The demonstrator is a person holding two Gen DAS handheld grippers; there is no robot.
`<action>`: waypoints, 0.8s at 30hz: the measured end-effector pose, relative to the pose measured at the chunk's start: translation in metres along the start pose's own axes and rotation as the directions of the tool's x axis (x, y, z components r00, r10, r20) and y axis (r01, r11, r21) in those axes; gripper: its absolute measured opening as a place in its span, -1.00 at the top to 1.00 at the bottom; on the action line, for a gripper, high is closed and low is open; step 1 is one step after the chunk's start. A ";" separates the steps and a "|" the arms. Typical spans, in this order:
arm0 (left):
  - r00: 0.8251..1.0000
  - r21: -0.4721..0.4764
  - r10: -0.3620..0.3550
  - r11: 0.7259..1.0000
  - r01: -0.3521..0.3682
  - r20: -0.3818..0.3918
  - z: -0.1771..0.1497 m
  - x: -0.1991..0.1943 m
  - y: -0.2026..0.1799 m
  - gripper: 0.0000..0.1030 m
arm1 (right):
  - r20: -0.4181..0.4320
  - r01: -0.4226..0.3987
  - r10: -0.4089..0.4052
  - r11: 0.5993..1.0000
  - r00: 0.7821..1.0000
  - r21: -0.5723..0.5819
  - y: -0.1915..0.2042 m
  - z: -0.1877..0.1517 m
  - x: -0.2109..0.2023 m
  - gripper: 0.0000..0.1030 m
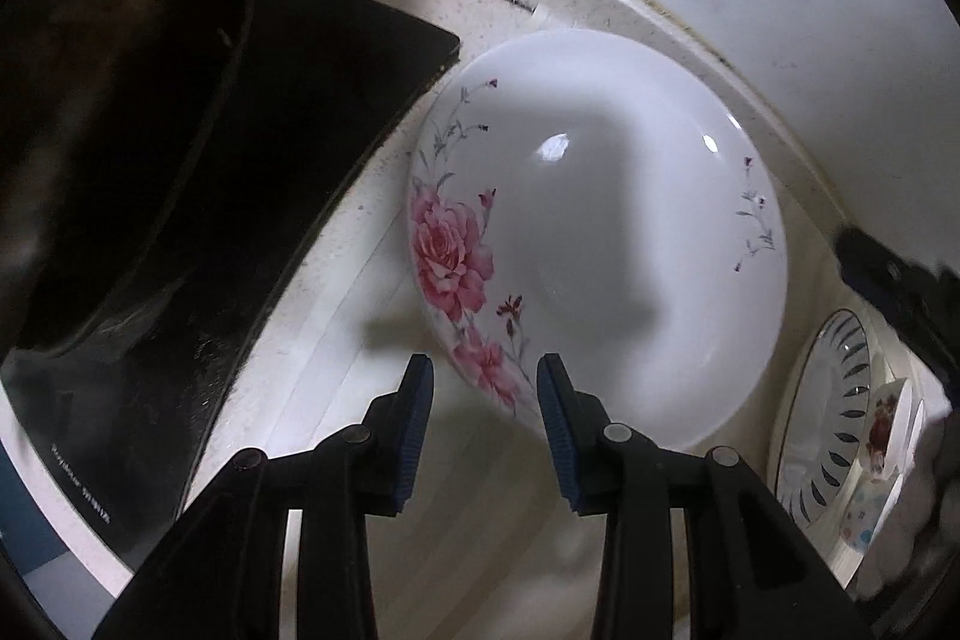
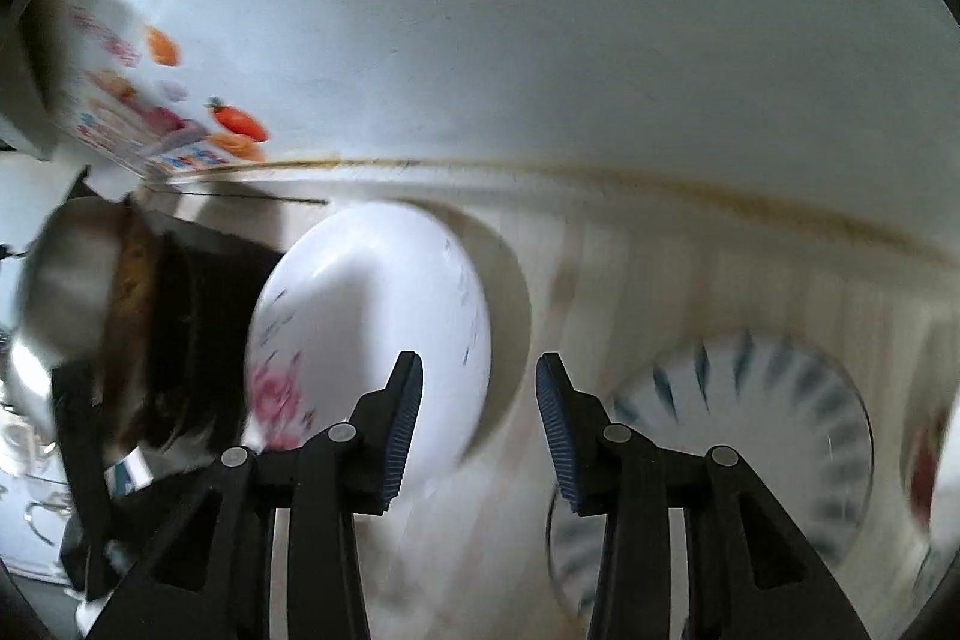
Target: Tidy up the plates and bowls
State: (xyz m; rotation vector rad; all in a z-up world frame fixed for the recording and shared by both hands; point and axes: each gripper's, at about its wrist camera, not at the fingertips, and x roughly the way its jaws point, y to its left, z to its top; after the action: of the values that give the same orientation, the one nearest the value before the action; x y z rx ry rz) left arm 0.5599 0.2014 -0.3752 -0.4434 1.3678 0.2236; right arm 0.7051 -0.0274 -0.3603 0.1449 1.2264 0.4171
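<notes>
White porcelain with a pink rose print, that's the big plate [image 1: 600, 232] sitting mid-frame on my pale worktop [image 1: 336, 340] in the left view, right beside the black cooktop [image 1: 288, 148], with my left tongs [image 1: 485, 373] hanging over its near rim, parted and gripping nothing. A blue-patterned plate [image 1: 828, 412] sits at the lower right edge. My right view is smeared, but the right tongs [image 2: 479, 370] are parted and empty too, rose plate left, blue-patterned plate lower right.

A pale countertop [image 1: 336, 340] carries a rose-patterned plate [image 1: 600, 244], a blue-rimmed plate [image 1: 831, 400] and a black cooktop [image 1: 288, 148].
</notes>
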 end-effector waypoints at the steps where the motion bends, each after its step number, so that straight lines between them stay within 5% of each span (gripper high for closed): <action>1: 1.000 0.002 0.001 1.000 -0.001 -0.003 0.001 0.004 -0.001 0.35 | -0.015 0.004 -0.004 1.000 1.000 -0.002 0.000 0.006 0.011 0.17; 9: 1.000 -0.017 -0.007 1.000 0.007 -0.004 0.008 0.023 0.004 0.35 | -0.074 0.005 -0.006 1.000 0.997 -0.017 -0.004 0.018 0.063 0.22; 12: 1.000 -0.008 -0.001 1.000 0.001 0.023 0.007 0.022 0.006 0.45 | -0.083 -0.024 0.023 1.000 0.996 -0.002 -0.004 0.020 0.078 0.47; 13: 1.000 -0.008 -0.003 1.000 0.003 0.030 0.005 0.022 0.006 0.45 | -0.080 -0.056 0.056 0.998 0.995 0.002 -0.002 0.020 0.079 0.68; 24: 0.996 0.024 -0.001 1.000 -0.001 0.095 -0.029 -0.002 -0.005 0.46 | -0.036 -0.065 0.063 0.997 0.997 -0.049 0.009 0.007 0.058 0.82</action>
State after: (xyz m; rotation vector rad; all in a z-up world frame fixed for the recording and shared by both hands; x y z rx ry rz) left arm 0.5363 0.1845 -0.3761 -0.4078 1.2765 0.2257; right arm 0.7257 0.0042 -0.4059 0.1344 1.2464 0.5079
